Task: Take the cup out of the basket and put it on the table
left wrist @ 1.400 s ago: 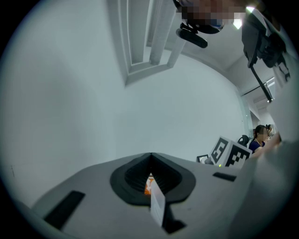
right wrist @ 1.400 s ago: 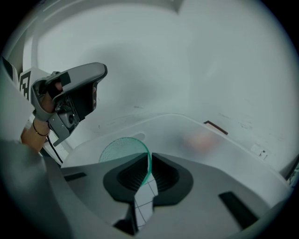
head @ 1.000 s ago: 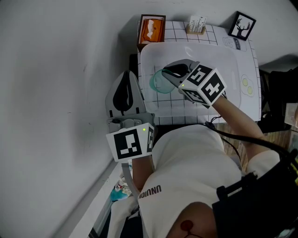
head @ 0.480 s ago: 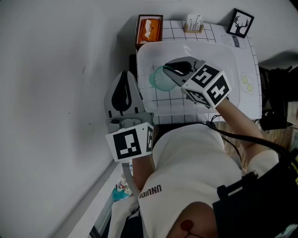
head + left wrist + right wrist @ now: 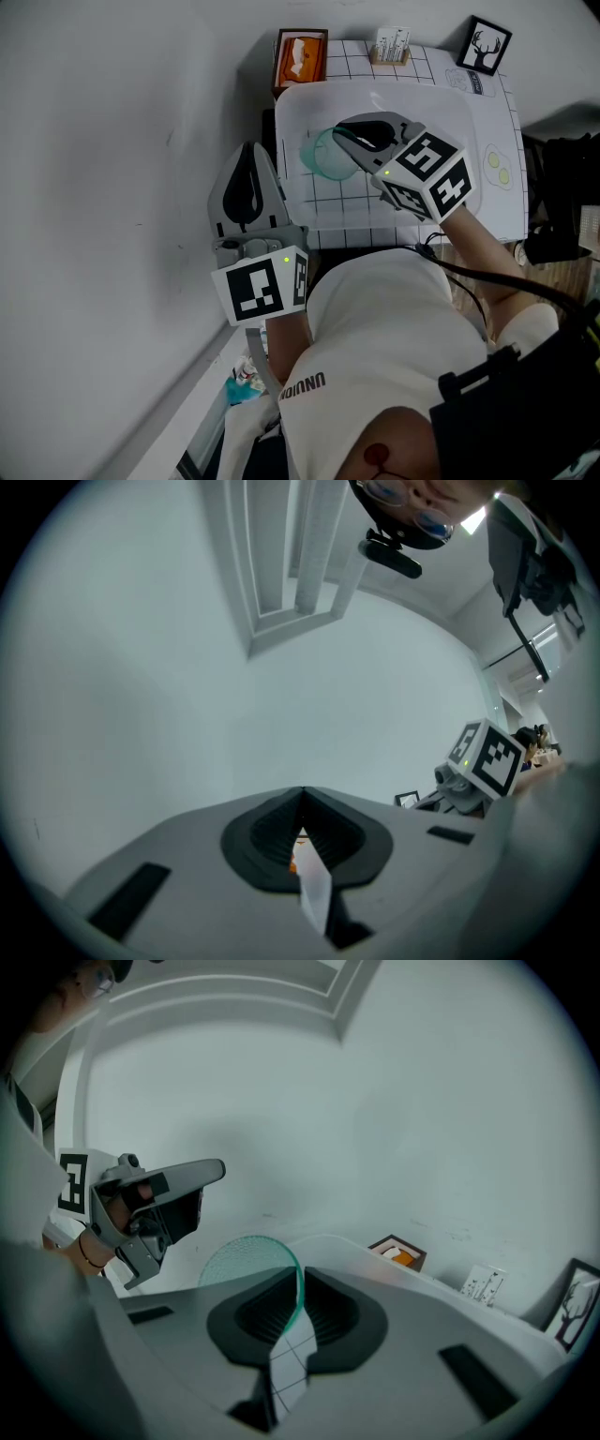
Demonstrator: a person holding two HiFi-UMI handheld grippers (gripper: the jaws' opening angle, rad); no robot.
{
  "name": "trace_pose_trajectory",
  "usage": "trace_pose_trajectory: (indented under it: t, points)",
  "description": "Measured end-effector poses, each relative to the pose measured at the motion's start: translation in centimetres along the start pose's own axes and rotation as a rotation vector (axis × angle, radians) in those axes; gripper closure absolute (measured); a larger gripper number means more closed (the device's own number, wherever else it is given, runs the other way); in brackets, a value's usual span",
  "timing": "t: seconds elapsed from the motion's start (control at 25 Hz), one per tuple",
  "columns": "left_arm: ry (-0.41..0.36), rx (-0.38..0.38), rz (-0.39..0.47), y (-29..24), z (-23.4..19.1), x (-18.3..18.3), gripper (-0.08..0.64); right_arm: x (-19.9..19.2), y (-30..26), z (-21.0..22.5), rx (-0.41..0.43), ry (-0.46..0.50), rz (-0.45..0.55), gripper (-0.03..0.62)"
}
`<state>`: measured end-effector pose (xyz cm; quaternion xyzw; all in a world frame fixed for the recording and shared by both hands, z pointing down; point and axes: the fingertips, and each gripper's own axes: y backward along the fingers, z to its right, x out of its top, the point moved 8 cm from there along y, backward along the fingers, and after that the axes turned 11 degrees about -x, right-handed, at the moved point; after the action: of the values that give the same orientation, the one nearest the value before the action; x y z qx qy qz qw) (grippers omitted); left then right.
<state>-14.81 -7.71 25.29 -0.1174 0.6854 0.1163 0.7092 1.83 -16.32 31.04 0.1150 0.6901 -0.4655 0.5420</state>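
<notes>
A translucent green cup hangs over the clear white plastic basket, tilted on its side. My right gripper is shut on its wall. In the right gripper view the cup's rim sticks out to the left of the right gripper, with its wall pinched between the pads. My left gripper hovers left of the basket, off the table, pointing at the pale wall. Its jaws meet with nothing between them, and the left gripper view shows the same.
The basket stands on a white gridded table. At the table's back are an orange box, a small card holder and a black deer picture. A grey wall fills the left side. The right gripper's marker cube shows in the left gripper view.
My right gripper has shifted slightly to the right and up with the cup in it. The left gripper has stayed where it was.
</notes>
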Motion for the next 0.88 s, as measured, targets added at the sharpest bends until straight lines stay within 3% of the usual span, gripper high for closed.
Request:
trace_pose_trajectory:
  t: [0.88]
  points:
    - [-0.027,0.002,0.013,0.6,0.9,0.6,0.548,1.1,2.9,-0.4,-0.053,-0.039,0.182,0.552]
